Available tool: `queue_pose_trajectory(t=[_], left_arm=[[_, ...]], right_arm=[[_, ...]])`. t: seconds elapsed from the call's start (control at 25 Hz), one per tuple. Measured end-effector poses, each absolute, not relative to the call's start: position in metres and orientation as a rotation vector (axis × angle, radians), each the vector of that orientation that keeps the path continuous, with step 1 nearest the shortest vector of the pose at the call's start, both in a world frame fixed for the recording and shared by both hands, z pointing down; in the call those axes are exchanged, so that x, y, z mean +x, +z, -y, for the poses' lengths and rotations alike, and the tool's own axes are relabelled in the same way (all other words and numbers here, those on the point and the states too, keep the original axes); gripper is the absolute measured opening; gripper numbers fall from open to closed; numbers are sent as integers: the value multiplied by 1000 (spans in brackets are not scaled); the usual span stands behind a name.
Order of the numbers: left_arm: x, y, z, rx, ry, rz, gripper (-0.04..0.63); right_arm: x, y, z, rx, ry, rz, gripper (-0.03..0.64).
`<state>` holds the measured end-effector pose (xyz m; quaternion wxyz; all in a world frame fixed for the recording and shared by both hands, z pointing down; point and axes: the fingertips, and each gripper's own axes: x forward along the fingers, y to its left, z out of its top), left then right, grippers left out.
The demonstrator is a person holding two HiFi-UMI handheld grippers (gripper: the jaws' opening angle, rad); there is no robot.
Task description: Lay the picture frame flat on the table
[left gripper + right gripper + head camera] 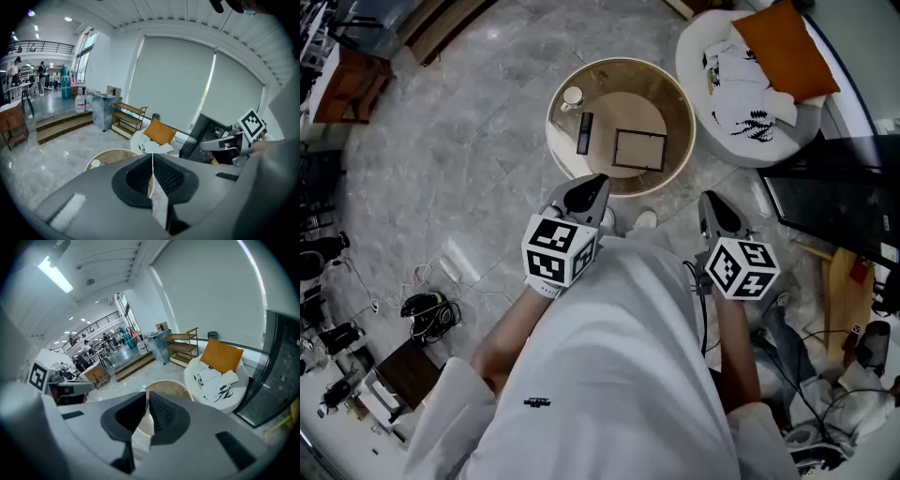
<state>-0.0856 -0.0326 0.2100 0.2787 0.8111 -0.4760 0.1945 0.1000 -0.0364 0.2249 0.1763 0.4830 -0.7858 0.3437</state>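
The dark-edged picture frame lies flat on the round wooden table, right of the middle. Both grippers hang close to the person's body, short of the table's near rim and apart from the frame. My left gripper is shut with nothing between its jaws; in its own view the left gripper shows the pads meeting. My right gripper is also shut and empty, and in the right gripper view the right gripper has its pads together. The table lies beyond the jaws.
A black remote and a small white cup rest on the table's left side. A round white chair with an orange cushion stands at the back right. A black screen stands at right. Cables lie on the floor at left.
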Motion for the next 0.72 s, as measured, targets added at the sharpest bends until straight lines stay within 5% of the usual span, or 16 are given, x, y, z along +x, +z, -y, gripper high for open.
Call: queue_pose_trajectory(t=[0.72], left_arm=[[-90, 201, 22, 2199, 536, 1258, 9]], right_arm=[[73, 210, 22, 1267, 932, 2258, 20]])
